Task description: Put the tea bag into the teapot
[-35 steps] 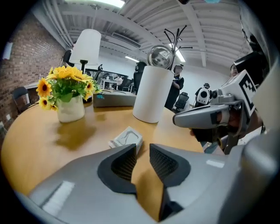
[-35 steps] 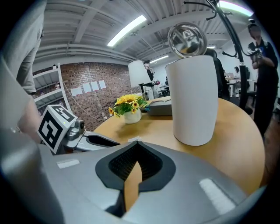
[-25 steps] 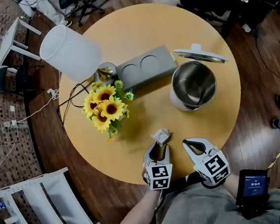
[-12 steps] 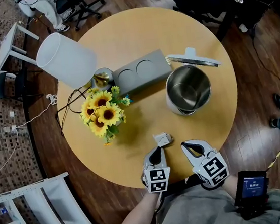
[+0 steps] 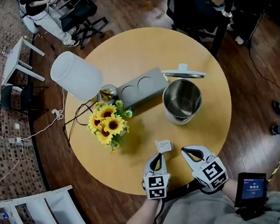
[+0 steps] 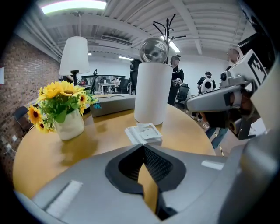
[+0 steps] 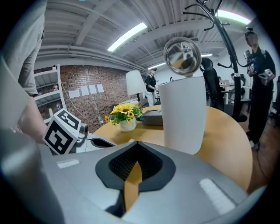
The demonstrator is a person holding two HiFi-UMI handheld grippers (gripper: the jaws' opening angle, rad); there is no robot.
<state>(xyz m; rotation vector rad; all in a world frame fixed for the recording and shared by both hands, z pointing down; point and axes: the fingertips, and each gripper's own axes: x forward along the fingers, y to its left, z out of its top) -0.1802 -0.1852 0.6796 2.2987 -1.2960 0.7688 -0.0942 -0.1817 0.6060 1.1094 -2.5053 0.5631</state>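
Two grippers sit side by side at the near edge of the round table, both pointing toward its centre.

Left gripper: the jaws have just been closing and now meet at the tips. The left gripper view shows nothing between the pads.

Tea bag: it lies flat on the table directly ahead of the left gripper's tips, outside the teapot. In the left gripper view the near edge of the tea bag is hidden behind the jaws. Whether the tips touch or pinch that edge cannot be told.

Right gripper: the jaws are together at the tips and hold nothing, as the right gripper view confirms. It is just right of the tea bag and apart from it.

Teapot: it stands upright beyond the right gripper, toward the table's right side and well apart from the tea bag. It has a white wall and a steel interior. The lid stands open at the far rim.

Other items: sunflowers stand to the left of the tea bag. A grey box lies beyond them, beside the teapot. A white lamp is at the far left.
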